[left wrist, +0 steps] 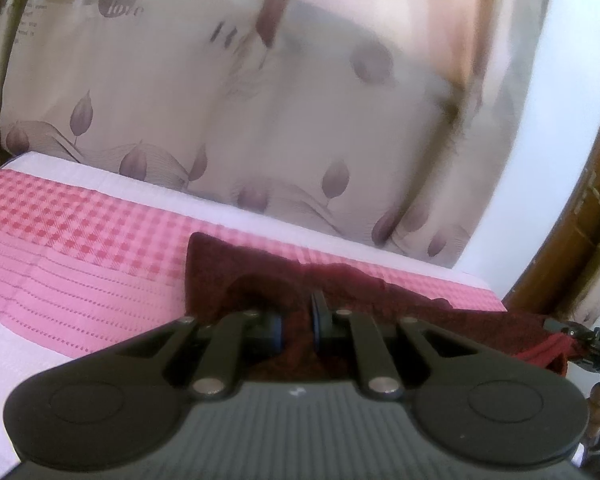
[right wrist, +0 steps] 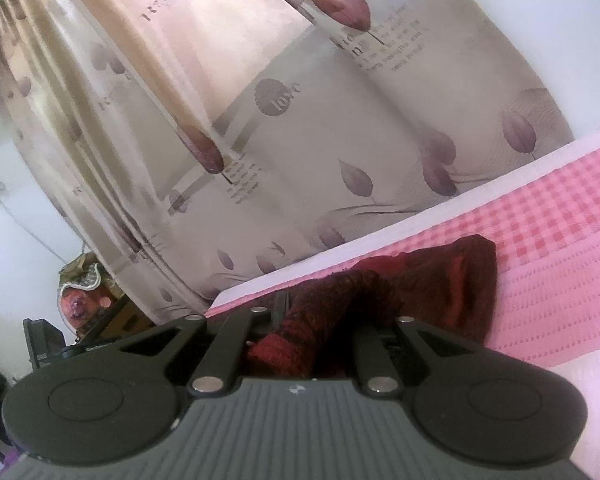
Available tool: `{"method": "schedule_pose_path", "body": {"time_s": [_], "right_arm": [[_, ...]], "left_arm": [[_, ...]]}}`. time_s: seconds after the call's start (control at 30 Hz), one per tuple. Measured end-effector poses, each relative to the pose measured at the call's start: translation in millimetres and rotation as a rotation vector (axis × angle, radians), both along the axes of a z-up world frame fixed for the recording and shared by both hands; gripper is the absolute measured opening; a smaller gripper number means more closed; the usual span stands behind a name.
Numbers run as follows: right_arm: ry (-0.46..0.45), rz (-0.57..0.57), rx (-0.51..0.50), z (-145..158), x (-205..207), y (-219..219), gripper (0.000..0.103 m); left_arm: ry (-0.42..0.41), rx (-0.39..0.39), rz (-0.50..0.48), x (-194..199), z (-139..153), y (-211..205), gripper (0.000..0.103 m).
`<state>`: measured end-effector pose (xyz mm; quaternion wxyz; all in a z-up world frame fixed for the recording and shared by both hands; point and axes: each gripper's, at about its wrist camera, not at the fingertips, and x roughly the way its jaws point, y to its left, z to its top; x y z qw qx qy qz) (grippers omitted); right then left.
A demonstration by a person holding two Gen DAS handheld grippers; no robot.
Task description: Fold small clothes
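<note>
A dark red knitted garment [left wrist: 340, 292] lies stretched over the pink checked cloth [left wrist: 80, 240]. My left gripper [left wrist: 298, 320] is shut on its near edge, and the fabric shows between the blue-edged pads. At the far right of the left wrist view, the right gripper [left wrist: 592, 340] holds the garment's other end. In the right wrist view the garment [right wrist: 420, 284] bunches up over my right gripper [right wrist: 320, 318], which is shut on it. The fabric hides the right finger.
A beige curtain with purple leaves [left wrist: 220, 120] hangs just behind the covered surface's far edge. A brown wooden frame [left wrist: 572, 240] stands at the right. In the right wrist view, dark equipment and clutter [right wrist: 80, 300] sit low at the left beside a white wall.
</note>
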<state>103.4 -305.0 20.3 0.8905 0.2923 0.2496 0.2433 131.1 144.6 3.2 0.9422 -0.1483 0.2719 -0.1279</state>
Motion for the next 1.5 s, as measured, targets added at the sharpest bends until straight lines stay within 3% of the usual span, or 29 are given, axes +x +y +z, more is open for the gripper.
{"method": "schedule_pose_path", "body": {"time_s": [0.6,0.77,0.9,0.97,1.0,1.03,1.1,1.13,1.2,1.33,1.5], "right_arm": [[0.11,-0.033,0.038,-39,68,-3,0.016],[0.158,-0.058,0.067,-55,87,-7,0.016],[0.203,-0.076,0.099,-68,101,-10,0.02],[0.219,-0.083,0.115,-73,106,-12,0.02],[0.228,-0.086,0.131,-76,109,-13,0.022],[0.233,-0.093,0.149,-78,110,-15,0.027],[0.233,-0.115,0.183,-80,113,-20,0.037],[0.228,-0.14,0.201,-80,113,-23,0.049],[0.206,-0.176,0.258,-79,114,-33,0.061],[0.16,-0.221,0.283,-70,111,-46,0.061],[0.097,-0.186,0.124,-51,88,-45,0.061]], "left_arm": [[0.057,0.054,0.026,68,-28,-5,0.015],[0.06,0.036,0.041,84,-35,-5,0.017],[0.064,0.017,0.071,94,-38,-1,0.028],[0.038,0.008,0.108,96,-36,3,0.046],[0.012,0.001,0.132,94,-34,6,0.069],[-0.024,-0.013,0.162,92,-32,9,0.085],[-0.106,-0.046,0.222,87,-25,17,0.087],[-0.125,-0.05,0.234,87,-22,19,0.088],[-0.122,-0.025,0.23,93,-16,21,0.088],[-0.135,0.051,0.226,92,-11,20,0.088],[-0.126,0.165,0.163,86,-19,20,0.088]]}}
